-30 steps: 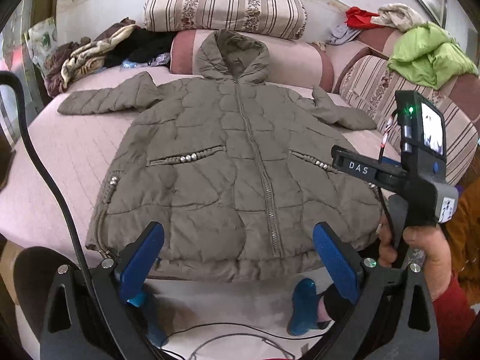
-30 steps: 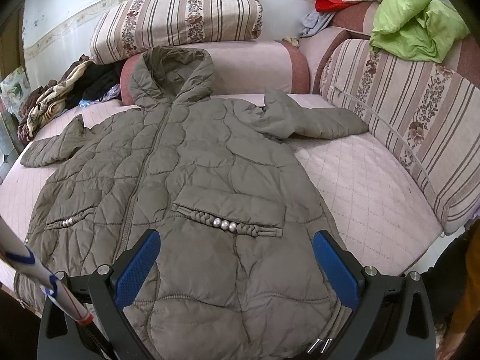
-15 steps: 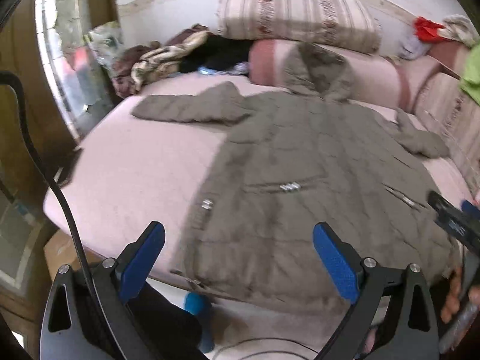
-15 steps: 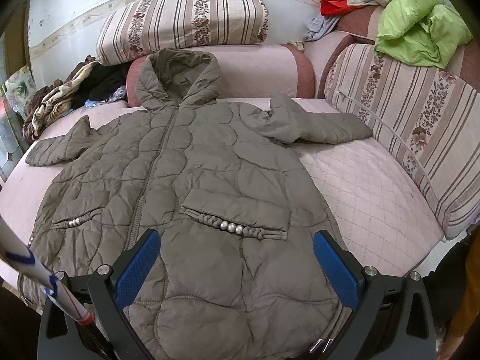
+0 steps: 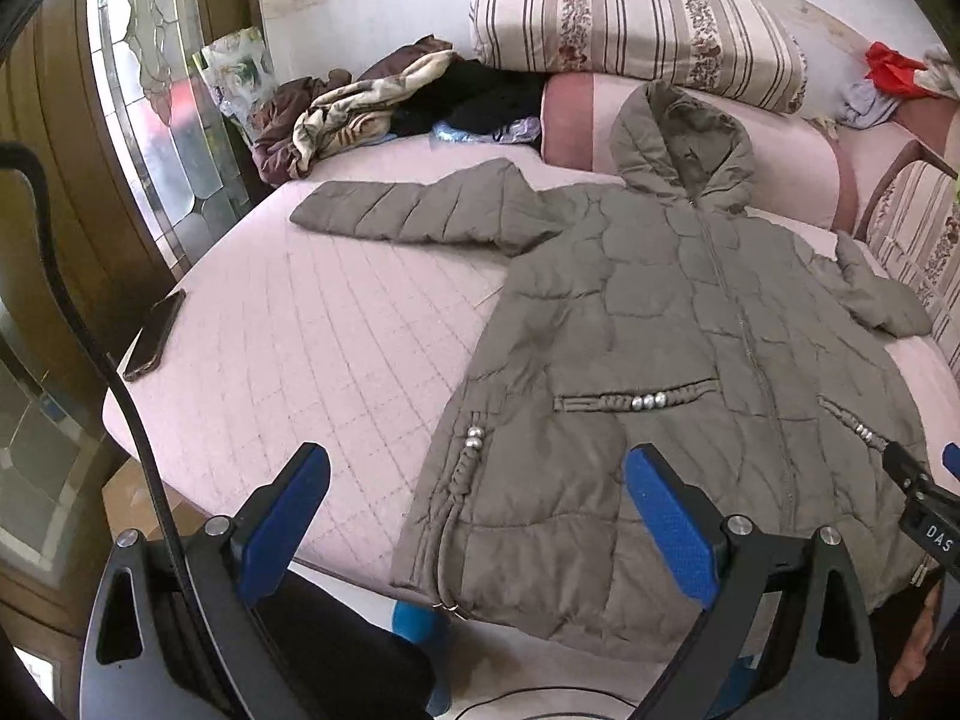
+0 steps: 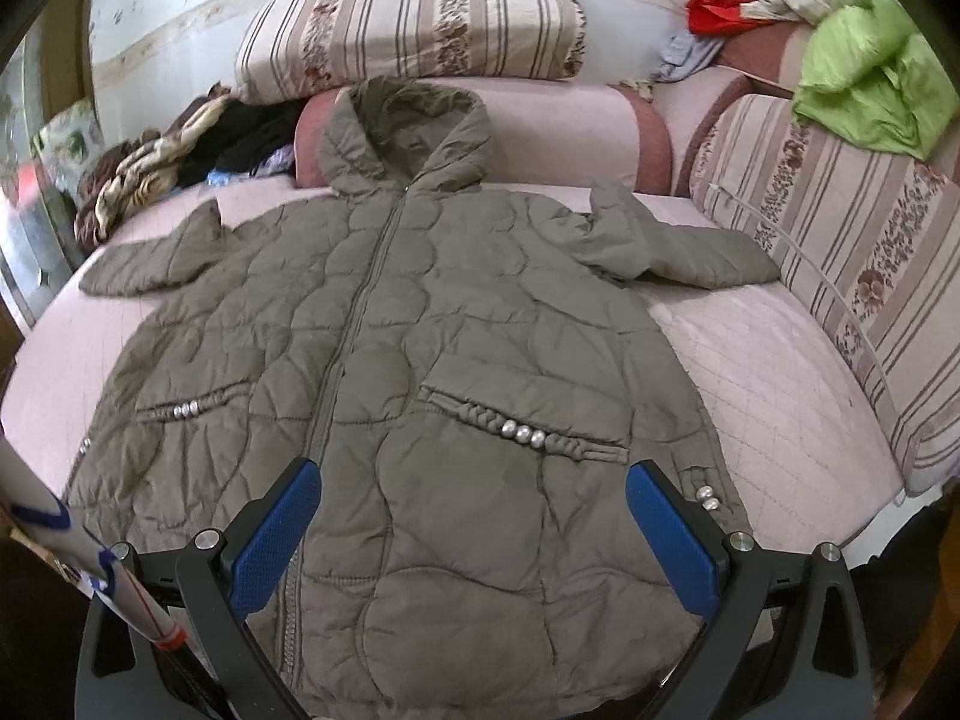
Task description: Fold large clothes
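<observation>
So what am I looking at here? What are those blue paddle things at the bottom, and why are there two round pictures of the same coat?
There is no robot here. A person holds a hand tool in each hand, and each tool has two blue-padded fingers and a wide-angle camera looking out along them. One picture comes from the left gripper, the other from the right gripper, so you see one scene from two spots.

Both pairs of fingers stand wide apart and hold nothing.

On the pink quilted bed lies an olive hooded padded coat, spread flat, zipped, with both sleeves out to the sides. A dark phone rests near the bed's edge. Striped cushions line the back, with a pile of clothes in one corner and a green garment on the side cushions. The job is to fold the coat; no fold shows yet.
</observation>
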Action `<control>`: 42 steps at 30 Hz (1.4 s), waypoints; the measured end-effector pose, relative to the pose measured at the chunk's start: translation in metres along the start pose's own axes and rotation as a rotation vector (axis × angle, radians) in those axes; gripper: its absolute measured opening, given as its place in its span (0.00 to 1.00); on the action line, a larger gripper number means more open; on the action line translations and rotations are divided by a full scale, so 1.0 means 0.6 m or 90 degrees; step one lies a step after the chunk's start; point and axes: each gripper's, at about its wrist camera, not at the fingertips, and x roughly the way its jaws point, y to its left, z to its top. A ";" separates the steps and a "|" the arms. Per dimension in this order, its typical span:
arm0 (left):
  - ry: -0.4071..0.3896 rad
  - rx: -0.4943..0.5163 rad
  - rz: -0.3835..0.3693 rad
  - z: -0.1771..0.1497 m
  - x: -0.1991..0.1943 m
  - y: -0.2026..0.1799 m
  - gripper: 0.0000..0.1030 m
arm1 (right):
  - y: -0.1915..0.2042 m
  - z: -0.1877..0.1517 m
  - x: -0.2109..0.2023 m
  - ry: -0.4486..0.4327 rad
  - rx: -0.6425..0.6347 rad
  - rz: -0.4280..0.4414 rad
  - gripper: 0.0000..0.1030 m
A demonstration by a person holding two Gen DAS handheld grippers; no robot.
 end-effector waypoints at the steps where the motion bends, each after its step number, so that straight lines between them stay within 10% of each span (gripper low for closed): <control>1: 0.000 0.003 0.003 -0.002 0.001 -0.001 0.96 | 0.002 0.000 0.003 0.004 -0.001 0.001 1.00; 24: 0.026 -0.003 0.028 -0.006 0.039 0.021 0.96 | 0.003 -0.010 0.047 0.054 -0.027 -0.063 1.00; 42: 0.007 -0.074 0.142 0.067 0.101 0.166 0.96 | 0.021 0.001 0.066 0.071 -0.053 -0.077 1.00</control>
